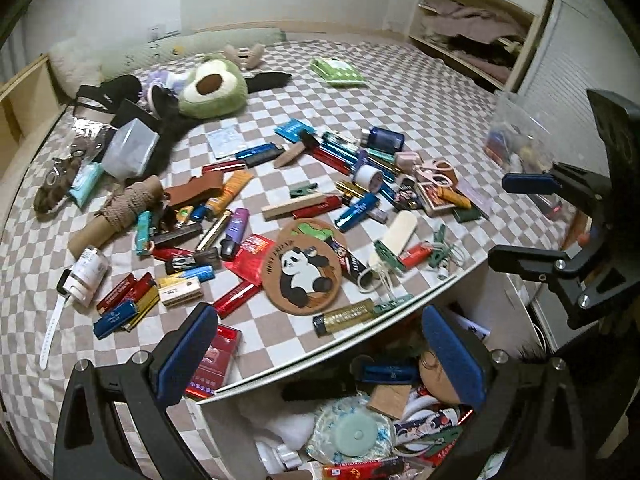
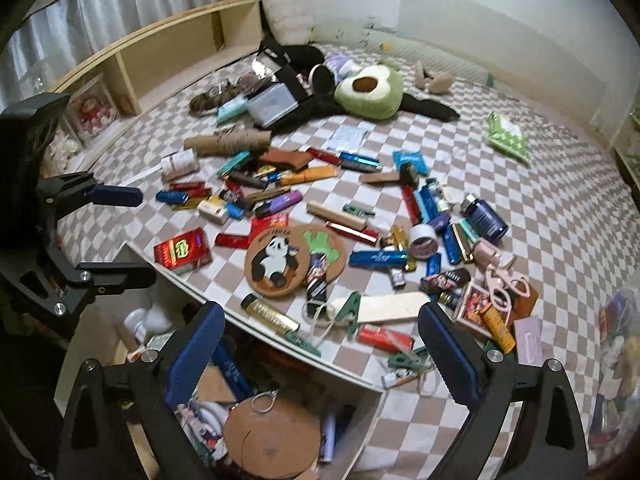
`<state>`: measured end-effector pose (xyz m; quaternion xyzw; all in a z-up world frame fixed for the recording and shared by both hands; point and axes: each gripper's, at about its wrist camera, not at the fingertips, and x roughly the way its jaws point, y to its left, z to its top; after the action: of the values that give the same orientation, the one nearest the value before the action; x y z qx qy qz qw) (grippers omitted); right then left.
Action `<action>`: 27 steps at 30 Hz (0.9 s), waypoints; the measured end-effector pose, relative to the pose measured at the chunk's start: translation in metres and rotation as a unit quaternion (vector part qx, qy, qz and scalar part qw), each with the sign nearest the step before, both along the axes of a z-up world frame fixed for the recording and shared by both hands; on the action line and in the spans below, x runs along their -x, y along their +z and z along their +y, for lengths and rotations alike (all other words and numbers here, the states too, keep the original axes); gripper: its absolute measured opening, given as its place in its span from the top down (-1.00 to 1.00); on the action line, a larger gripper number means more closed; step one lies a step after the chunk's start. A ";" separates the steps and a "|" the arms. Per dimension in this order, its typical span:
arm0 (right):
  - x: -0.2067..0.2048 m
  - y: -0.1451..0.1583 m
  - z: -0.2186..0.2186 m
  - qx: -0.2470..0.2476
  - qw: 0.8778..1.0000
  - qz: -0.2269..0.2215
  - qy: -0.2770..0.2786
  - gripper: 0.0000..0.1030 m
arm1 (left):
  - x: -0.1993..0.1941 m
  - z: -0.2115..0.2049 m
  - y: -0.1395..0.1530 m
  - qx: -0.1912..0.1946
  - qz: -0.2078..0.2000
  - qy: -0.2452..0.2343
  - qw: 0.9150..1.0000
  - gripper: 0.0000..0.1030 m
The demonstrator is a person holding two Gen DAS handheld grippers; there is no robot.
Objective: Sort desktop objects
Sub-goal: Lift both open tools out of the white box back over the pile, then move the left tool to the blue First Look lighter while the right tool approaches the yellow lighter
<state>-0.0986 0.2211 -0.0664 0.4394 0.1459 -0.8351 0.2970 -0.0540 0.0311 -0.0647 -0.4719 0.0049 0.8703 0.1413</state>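
The checkered bed is carrying the scattered clutter at its centre. The white bin is sitting at six o'clock. Left gripper and right gripper are both gaping wide, empty, above it.

— Where does your left camera sit?

— On my left hand-held gripper, high at the bed's near edge, looking down and across the checked cover toward the far wall. My right hand-held gripper shows at its right edge.

— And the right one?

— On my right hand-held gripper, just beside, facing the same way but angled left toward the headboard shelf. Both views share the panda coaster, the avocado plush and the open box below the edge.
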 end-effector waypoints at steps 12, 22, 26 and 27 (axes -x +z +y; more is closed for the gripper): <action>0.011 -0.002 0.010 0.010 0.999 0.029 -0.019 -1.00 | 0.006 -0.018 0.003 0.004 0.025 0.028 0.999 -1.00; 0.037 0.001 0.043 0.061 0.995 0.008 -0.076 -1.00 | 0.014 -0.037 0.005 0.006 0.036 0.057 0.998 -1.00; 0.052 -0.002 0.060 0.068 0.991 -0.008 -0.119 -1.00 | 0.020 -0.047 0.003 0.000 0.027 0.070 0.997 -1.00; 0.055 -0.003 0.064 0.067 0.989 -0.011 -0.129 -1.00 | 0.021 -0.049 0.003 -0.002 0.025 0.074 0.997 -1.00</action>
<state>-0.1535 0.2855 -0.0699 0.4427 0.0287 -0.8694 0.2174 -0.0753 -0.0183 -0.0620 -0.4484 -0.0280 0.8900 0.0775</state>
